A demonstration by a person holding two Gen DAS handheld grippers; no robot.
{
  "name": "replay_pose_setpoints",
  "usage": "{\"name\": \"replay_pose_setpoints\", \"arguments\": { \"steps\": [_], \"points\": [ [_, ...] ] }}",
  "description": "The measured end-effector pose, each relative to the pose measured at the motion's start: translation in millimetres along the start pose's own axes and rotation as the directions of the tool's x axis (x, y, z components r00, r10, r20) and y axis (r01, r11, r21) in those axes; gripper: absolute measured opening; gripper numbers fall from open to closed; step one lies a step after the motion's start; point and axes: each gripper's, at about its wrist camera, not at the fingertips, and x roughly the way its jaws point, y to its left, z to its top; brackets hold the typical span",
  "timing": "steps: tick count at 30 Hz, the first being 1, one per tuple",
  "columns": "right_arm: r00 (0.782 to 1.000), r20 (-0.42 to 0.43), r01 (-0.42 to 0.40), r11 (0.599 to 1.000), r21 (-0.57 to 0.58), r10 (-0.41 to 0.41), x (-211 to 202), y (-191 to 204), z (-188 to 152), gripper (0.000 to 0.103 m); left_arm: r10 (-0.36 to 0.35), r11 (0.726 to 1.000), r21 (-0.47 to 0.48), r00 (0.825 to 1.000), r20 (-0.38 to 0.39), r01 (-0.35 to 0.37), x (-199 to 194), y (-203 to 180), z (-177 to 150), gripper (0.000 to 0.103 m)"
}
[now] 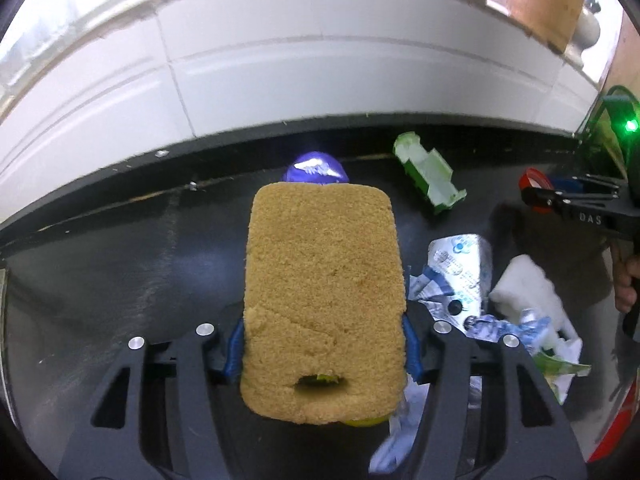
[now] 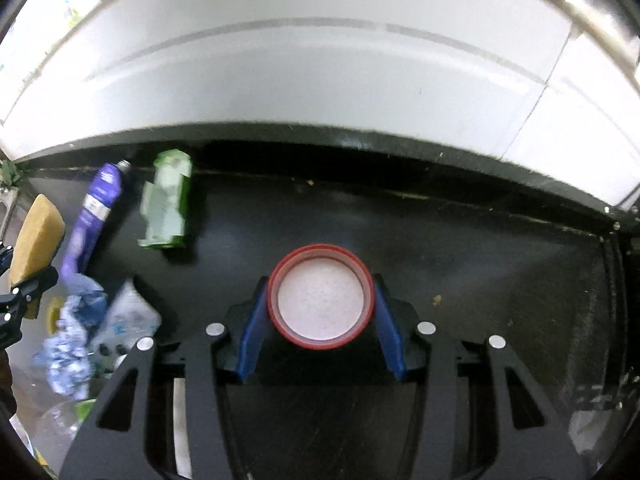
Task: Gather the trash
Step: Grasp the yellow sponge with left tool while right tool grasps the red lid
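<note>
The left gripper has its blue pads pressed on both sides of a tan sponge, so its jaws are clamped on the sponge, which stands up between them and hides most of the view ahead. A bit of yellow shows under the sponge's lower edge. The right gripper holds a round red-rimmed lid with a pale pinkish face; the blue pads touch the rim on the left and on the right, so these jaws are clamped on the lid. Both grippers are over a black countertop. Just beside the left gripper, on its right side, lies a pile of trash: a crumpled blue and white wrapper, a silver blister pack and a white foam piece. A person's hand is seen at the right edge of the left wrist view. Farther away, a purple tube lies on the countertop; in the left wrist view only its end appears above the sponge. Next to it lies a flattened green carton, apart from the pile. Behind everything, a white tiled wall rises from the back edge of the countertop.
</note>
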Motion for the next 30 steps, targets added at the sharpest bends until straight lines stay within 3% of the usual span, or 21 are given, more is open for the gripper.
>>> {"name": "replay_pose_setpoints", "arguments": {
  "steps": [7, 16, 24, 30],
  "points": [
    [0.998, 0.058, -0.034, 0.999, 0.005, 0.034, -71, 24, -14, 0.049, 0.031, 0.999, -0.021, 0.999, 0.024, -0.031, -52, 0, -21, 0.058],
    [0.995, 0.081, -0.063, 0.998, -0.024, 0.065, -161, 72, -80, 0.049, 0.032, 0.999, -0.044, 0.999, 0.041, -0.03, -112, -4, -69, 0.058],
    [0.993, 0.089, -0.072, 0.996, -0.051, 0.077, -189, 111, -111, 0.049, 0.033, 0.999, -0.036, 0.998, 0.052, -0.031, -145, -1, -105, 0.058],
    [0.988, 0.102, -0.108, 0.987, -0.116, 0.12, -200, 151, -110, 0.049, 0.066, 0.995, -0.081, 0.995, 0.075, -0.06, -169, 22, -121, 0.058]
  ]
}}
